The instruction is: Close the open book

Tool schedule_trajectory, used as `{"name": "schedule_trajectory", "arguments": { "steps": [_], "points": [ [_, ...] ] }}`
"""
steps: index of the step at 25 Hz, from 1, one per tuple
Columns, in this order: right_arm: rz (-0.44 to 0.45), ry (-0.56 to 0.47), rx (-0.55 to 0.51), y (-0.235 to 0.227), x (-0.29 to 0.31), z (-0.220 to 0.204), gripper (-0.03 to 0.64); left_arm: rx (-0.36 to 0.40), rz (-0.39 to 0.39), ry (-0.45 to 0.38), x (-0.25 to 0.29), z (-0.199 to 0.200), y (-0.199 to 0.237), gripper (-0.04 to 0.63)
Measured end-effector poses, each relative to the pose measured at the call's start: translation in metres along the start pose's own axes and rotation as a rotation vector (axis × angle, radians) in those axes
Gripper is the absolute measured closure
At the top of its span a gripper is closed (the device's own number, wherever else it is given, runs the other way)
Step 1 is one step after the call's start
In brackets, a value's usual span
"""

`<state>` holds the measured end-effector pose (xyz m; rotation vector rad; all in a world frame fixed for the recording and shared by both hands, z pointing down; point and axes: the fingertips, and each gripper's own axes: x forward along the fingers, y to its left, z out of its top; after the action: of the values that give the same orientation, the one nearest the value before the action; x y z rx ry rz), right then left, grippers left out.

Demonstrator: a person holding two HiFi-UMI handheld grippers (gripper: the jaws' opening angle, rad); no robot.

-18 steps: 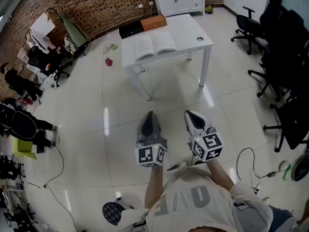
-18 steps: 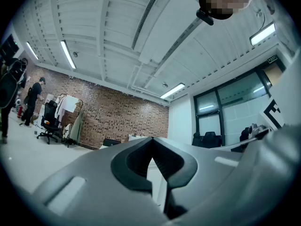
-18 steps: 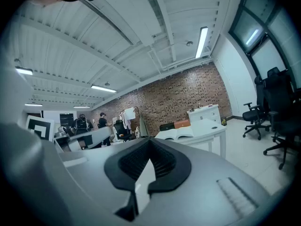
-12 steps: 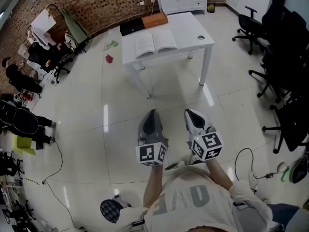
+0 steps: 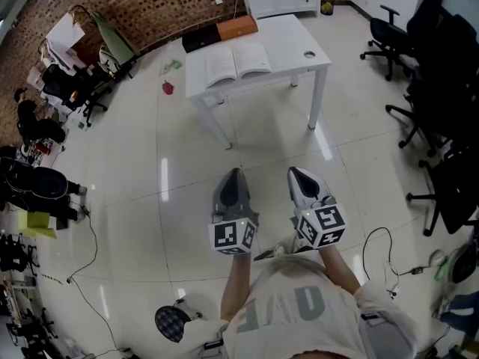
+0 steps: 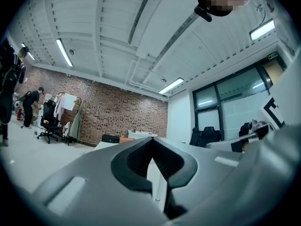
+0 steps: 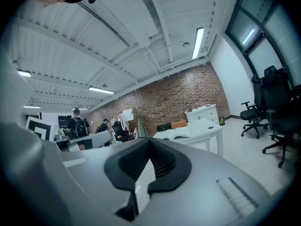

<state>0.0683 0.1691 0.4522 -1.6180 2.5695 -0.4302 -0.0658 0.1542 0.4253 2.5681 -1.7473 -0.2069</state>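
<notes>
Distance explains most of this moment: the open white-paged book (image 5: 238,63) lies flat with both halves spread on the left half of the white rectangular table (image 5: 296,40), and the person stands well short of that table, so nothing can be reached yet. The grey left gripper (image 5: 232,176) and the grey right gripper (image 5: 298,175) are held side by side and level, both aimed towards the table, a carrying pose that probably suits walking up to it. Each gripper has its jaws pressed together with nothing between them, which makes sense while there is nothing to grasp. A black oblong case (image 5: 200,42) and an orange box (image 5: 237,28) sit along the table's far edge, just behind the book, so they should not block a cover swung from one side to the other. The table's right half is mostly bare apart from a small round thing (image 5: 309,54) too small to identify. Judging from this, the task has not started; the approach to the table's near edge comes first.
</notes>
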Motion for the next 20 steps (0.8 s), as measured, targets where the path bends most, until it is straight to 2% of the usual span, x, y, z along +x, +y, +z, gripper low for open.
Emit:
{"name": "schedule_trajectory", "arguments": {
  "steps": [8, 13, 17, 20],
  "points": [
    [0.003, -0.001, 0.012, -0.039, -0.002, -0.006, 0.614, -0.008, 0.015, 0.033, 0.021, -0.030, -0.015, 0.584],
    [-0.001, 0.037, 0.024, -0.060, -0.006, -0.030, 0.614, -0.020, 0.006, 0.003, 0.024, -0.033, -0.030, 0.583],
    [0.044, 0.067, 0.038, -0.054, 0.008, -0.035, 0.614, -0.086, 0.045, -0.017, 0.029, -0.029, -0.011, 0.584],
    [0.066, 0.075, 0.023, -0.052, 0.033, -0.036, 0.614, -0.073, 0.053, -0.021, 0.045, -0.030, 0.009, 0.584]
  ]
}}
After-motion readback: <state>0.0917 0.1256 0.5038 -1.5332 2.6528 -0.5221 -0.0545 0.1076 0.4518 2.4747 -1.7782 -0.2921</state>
